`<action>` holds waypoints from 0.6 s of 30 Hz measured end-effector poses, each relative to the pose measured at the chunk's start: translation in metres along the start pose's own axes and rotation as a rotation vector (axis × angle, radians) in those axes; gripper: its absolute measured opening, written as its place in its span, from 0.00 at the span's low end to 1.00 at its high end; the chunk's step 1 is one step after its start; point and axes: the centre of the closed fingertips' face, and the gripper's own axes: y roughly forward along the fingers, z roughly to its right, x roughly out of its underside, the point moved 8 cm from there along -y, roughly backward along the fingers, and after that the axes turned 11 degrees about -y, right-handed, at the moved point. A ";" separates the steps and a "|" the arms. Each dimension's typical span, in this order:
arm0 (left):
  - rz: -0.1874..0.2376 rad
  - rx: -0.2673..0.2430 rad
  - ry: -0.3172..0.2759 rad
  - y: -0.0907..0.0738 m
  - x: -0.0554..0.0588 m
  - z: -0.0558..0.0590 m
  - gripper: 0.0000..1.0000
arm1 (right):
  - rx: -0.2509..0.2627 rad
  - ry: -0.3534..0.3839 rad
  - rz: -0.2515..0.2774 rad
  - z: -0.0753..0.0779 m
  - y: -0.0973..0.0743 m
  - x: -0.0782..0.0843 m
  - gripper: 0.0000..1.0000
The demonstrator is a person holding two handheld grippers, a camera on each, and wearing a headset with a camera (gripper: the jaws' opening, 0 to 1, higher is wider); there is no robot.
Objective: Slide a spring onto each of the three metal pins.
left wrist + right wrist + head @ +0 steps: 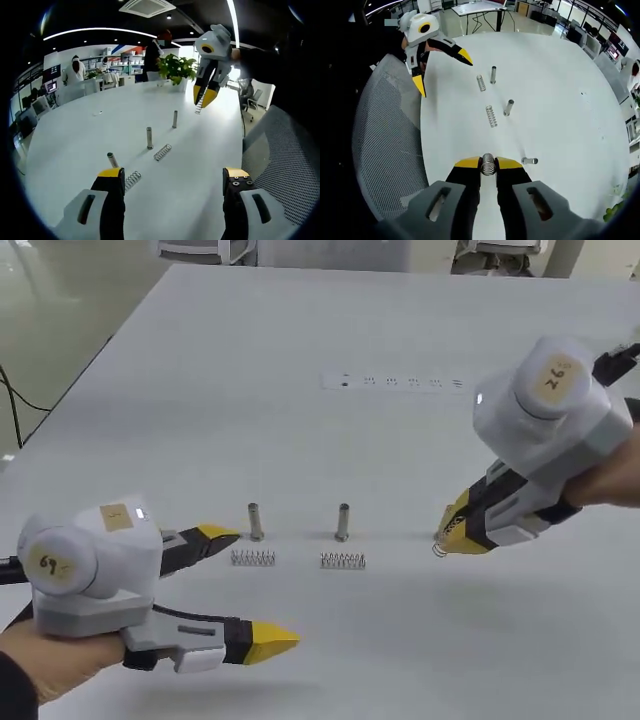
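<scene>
Head view | right gripper [445, 538] (tipped down), fingers [467, 163] clamp spring [488, 164] | left gripper [268, 585] level, fingers spread

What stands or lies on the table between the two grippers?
In the head view, two upright pins, with two loose springs lying in front of them.

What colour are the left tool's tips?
Yellow on the left tool, clearest in the head view.

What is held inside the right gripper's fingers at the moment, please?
A spring, clamped between the right gripper's yellow-tipped fingers. One end sticks out; the stretch pinched between the fingers is covered.
</scene>
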 end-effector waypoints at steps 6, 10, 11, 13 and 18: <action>0.004 -0.008 -0.008 -0.002 0.002 -0.001 0.79 | 0.021 0.008 -0.008 0.010 -0.005 0.004 0.12; 0.003 -0.009 -0.008 -0.002 0.002 -0.001 0.79 | 0.036 0.014 -0.022 0.019 -0.005 0.009 0.12; 0.003 -0.009 -0.010 -0.002 0.003 -0.001 0.79 | 0.042 0.017 -0.029 0.021 -0.006 0.010 0.12; 0.004 -0.009 -0.011 -0.002 0.003 -0.002 0.79 | 0.051 0.027 -0.038 0.026 -0.006 0.013 0.12; -0.001 -0.006 -0.012 -0.001 0.003 -0.002 0.78 | 0.075 0.047 -0.051 0.037 -0.006 0.018 0.12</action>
